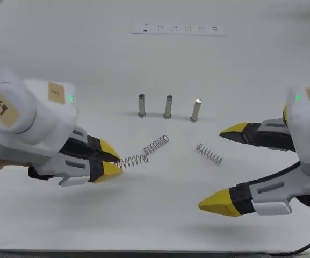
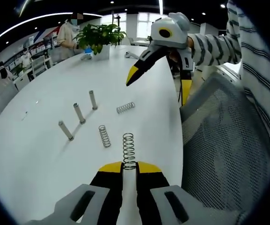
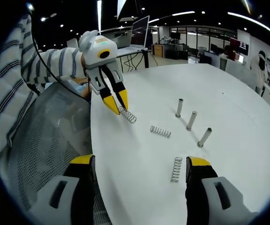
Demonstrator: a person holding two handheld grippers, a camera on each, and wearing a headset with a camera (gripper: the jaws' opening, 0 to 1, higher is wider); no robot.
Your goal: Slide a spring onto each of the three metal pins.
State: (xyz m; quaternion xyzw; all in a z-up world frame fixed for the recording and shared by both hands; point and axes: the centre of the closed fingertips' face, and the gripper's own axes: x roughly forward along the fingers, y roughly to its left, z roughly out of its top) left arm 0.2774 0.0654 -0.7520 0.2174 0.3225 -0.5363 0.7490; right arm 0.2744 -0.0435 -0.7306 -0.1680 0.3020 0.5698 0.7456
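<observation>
Three upright metal pins (image 1: 142, 105) (image 1: 168, 107) (image 1: 195, 110) stand in a row on the white table, all bare. My left gripper (image 1: 117, 162) is shut on the end of one spring (image 1: 133, 159), which sticks out past its yellow tips (image 2: 129, 166). A second spring (image 1: 156, 144) lies just beyond the held one, and a third spring (image 1: 208, 153) lies to the right. My right gripper (image 1: 219, 167) is wide open near that third spring (image 3: 176, 168), which lies between its jaws, untouched.
A white power strip (image 1: 176, 28) lies at the far side of the table (image 1: 63, 215). A mesh chair (image 2: 228, 140) stands at the table's near edge. A potted plant (image 2: 99, 35) stands at the table's far end.
</observation>
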